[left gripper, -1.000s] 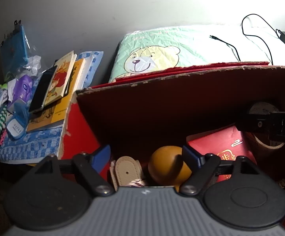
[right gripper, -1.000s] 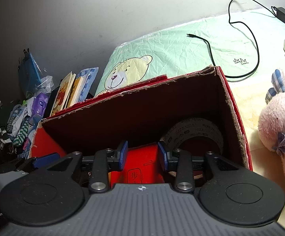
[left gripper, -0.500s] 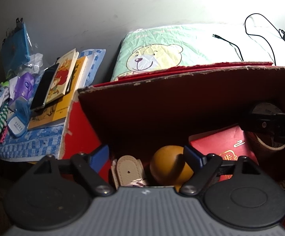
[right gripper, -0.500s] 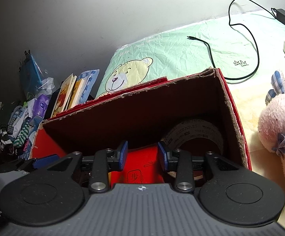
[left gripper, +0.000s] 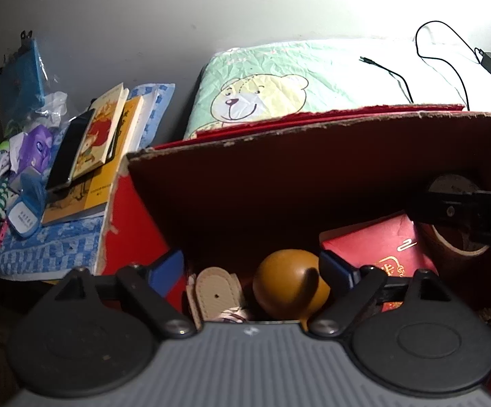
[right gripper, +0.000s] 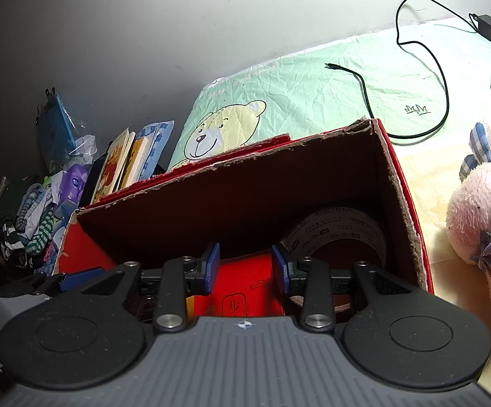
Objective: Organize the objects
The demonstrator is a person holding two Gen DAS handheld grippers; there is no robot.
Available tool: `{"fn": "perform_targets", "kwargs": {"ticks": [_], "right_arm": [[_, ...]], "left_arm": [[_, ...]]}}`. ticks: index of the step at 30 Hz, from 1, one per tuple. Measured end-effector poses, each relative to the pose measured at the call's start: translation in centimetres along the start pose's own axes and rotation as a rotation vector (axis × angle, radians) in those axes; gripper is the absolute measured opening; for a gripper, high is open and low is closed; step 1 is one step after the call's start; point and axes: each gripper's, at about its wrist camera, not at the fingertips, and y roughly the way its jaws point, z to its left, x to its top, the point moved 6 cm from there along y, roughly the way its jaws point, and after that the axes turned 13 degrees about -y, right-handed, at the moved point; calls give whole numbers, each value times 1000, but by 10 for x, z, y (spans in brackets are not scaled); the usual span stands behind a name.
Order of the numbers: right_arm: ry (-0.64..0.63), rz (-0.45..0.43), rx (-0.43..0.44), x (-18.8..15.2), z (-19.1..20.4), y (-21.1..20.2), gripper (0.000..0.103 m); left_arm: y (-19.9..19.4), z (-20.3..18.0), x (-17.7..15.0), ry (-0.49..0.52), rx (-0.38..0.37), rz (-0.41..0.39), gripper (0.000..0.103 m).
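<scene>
Left wrist view puts us over the near edge of the red cardboard box (left gripper: 136, 234), with our left gripper (left gripper: 250, 266) spread wide and holding nothing. Between its blue pads (left gripper: 167, 266) we see an orange-brown ball (left gripper: 286, 281) lying on the box floor, and just left of it a beige leather strap (left gripper: 213, 290). To the right of the ball a red envelope (left gripper: 377, 247) with gold print leans up, and behind it stands a roll of tape (left gripper: 449, 183), partly hidden by the black finger of our other tool.

From the right wrist view, our right gripper (right gripper: 245, 266) hangs inside the same box (right gripper: 401, 183); its jaws are part-way apart and grip nothing, with the red envelope (right gripper: 242, 291) showing in the gap below them. The roll of tape (right gripper: 340, 234) stands on edge in the box's right corner.

The box rests on a green bear-print quilt (right gripper: 313, 95), where a black cable (right gripper: 442, 81) loops to a charger. A pink plush toy (right gripper: 483, 230) sits just right of the box. Left of it, books (left gripper: 109, 129) and a dark phone (left gripper: 70, 149) lie stacked on a blue checked cloth (left gripper: 52, 247).
</scene>
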Motion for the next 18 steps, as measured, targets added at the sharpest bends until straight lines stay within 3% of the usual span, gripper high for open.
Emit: {"fn": "perform_targets", "kwargs": {"ticks": [18], "right_arm": [[1,6,10,-3,1,0,40]], "left_arm": [[0,-1,-1,6,-25,11,92]]}}
